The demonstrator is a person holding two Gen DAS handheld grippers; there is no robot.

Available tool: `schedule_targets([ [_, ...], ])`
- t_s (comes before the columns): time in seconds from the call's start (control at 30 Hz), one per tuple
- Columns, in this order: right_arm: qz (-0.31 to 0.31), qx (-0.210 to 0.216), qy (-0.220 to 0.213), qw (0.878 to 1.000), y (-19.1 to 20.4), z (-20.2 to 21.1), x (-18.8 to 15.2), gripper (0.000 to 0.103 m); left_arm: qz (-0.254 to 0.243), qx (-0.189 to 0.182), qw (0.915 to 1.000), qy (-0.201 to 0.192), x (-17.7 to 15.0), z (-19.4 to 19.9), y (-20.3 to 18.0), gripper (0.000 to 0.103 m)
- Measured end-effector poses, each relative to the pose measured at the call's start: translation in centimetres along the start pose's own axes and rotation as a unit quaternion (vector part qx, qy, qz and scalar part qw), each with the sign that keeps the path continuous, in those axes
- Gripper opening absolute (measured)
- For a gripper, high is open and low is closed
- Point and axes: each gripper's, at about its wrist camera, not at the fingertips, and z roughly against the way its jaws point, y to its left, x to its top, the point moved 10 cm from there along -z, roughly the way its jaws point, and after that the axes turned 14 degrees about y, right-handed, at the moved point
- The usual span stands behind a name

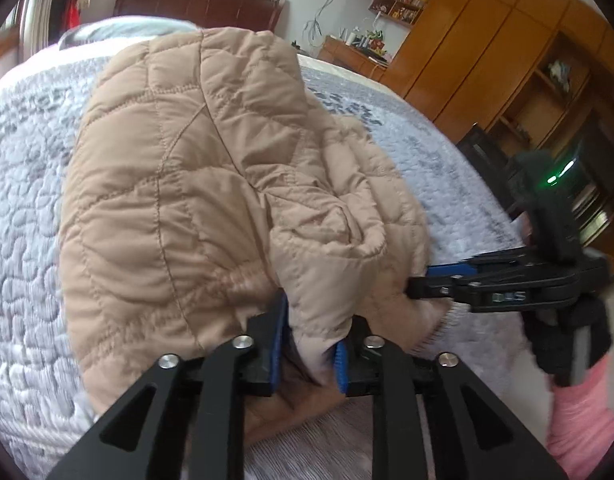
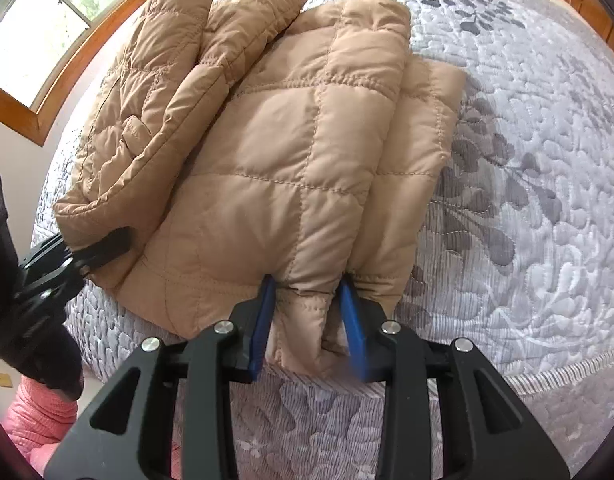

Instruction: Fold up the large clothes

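A tan quilted puffer jacket (image 1: 195, 184) lies bunched and partly folded on the bed; it also shows in the right wrist view (image 2: 291, 152). My left gripper (image 1: 309, 344) is shut on a thick fold of the jacket's near edge. My right gripper (image 2: 311, 312) is shut on another fold of the near edge. The right gripper (image 1: 431, 280) shows at the right of the left wrist view with its fingers in the fabric. The left gripper (image 2: 95, 252) shows at the left of the right wrist view, biting the jacket's left corner.
A grey-white quilted bedspread (image 2: 527, 184) covers the bed, with its near edge (image 2: 567, 372) just below the grippers. A dark wooden headboard (image 1: 195, 4) and wooden cabinets (image 1: 487, 64) stand beyond the bed. A window (image 2: 47, 20) is at the left.
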Motion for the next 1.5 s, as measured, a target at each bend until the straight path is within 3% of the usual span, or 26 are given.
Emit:
schedule_targets([
  [0.1, 0.002, -0.005, -0.017, 1.0, 0.7, 1.5, 0.1, 0.047, 0.018, -0.062, 0.9979, 0.004, -0.7, 3.0, -0.4, 0.042],
  [0.17, 0.008, -0.005, -0.033, 0.999, 1.5, 3.1, 0.4, 0.049, 0.022, -0.084, 0.9961, -0.011, -0.8, 5.5, -0.2, 0.043],
  [0.23, 0.011, 0.004, -0.044, 0.999, 2.4, 4.4, 0.9, 0.053, 0.037, -0.064, 0.9966, -0.036, -0.3, 8.0, 1.4, 0.044],
  [0.3, 0.019, 0.022, -0.055, 0.998, 3.9, 6.0, 2.1, 0.074, 0.067, -0.006, 0.9964, -0.053, 0.6, 9.5, 4.5, 0.044],
  [0.4, 0.028, 0.037, -0.048, 0.998, 5.9, 7.0, 4.2, 0.082, 0.107, 0.073, 0.9898, -0.058, 1.6, 10.4, 8.6, 0.043],
  [0.6, 0.008, 0.074, 0.015, 0.997, 8.0, 5.4, 8.1, 0.087, 0.128, 0.113, 0.9852, -0.013, 2.5, 8.4, 11.6, 0.042],
  [0.77, 0.004, 0.066, 0.045, 0.997, 9.2, 3.1, 9.2, 0.087, 0.136, 0.117, 0.9836, 0.007, 3.0, 6.1, 12.0, 0.044],
  [0.83, 0.006, 0.06, 0.051, 0.997, 9.4, 2.2, 9.3, 0.081, 0.135, 0.116, 0.984, 0.007, 3.2, 5.7, 12.0, 0.044],
  [1.0, 0.022, 0.039, 0.05, 0.998, 10.3, 0.7, 9.7, 0.046, 0.133, 0.118, 0.9841, 0.01, 3.2, 5.1, 12.1, 0.045],
  [1.1, 0.045, 0.017, 0.033, 0.998, 11.3, 0.9, 9.6, 0.032, 0.134, 0.114, 0.9843, 0.009, 3.2, 5.0, 12.1, 0.045],
  [1.27, 0.073, 0.013, 0.009, 0.997, 11.5, 1.7, 9.6, 0.021, 0.142, 0.097, 0.9852, 0.0, 3.3, 6.1, 11.9, 0.044],
  [1.5, 0.1, 0.052, -0.059, 0.992, 11.1, 8.4, 8.1, 0.018, 0.124, 0.098, 0.9866, -0.04, 4.2, 9.5, 10.0, 0.044],
])
